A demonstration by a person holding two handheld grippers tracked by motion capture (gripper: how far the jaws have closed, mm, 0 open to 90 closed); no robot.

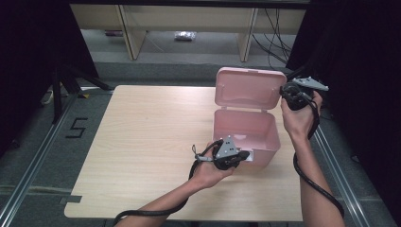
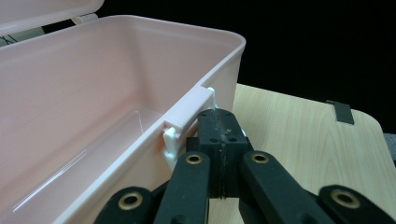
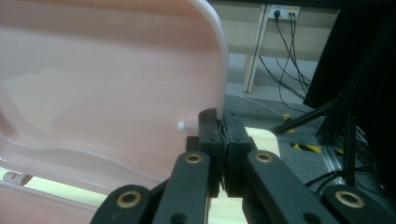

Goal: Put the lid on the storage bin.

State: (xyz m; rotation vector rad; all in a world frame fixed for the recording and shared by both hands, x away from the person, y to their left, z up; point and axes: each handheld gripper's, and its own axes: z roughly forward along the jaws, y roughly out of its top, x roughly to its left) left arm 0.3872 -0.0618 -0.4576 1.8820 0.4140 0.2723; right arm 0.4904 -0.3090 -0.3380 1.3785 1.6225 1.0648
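Box (image 1: 243,135) stands at the table's (image 1: 142,142) right half, lid (image 1: 249,88) swung up past upright, inside bare. Opening looks done; whatever follows, filling or closing, has not begun.

Left gripper (image 1: 243,155), at the box's 7 o'clock: jaws closed with nothing between them, tips touching the white front latch (image 2: 173,140) just under the rim.

Right gripper (image 1: 285,91), at the lid's 3 o'clock: jaws closed, pressed against the lid's edge; a pinch on it cannot be told.
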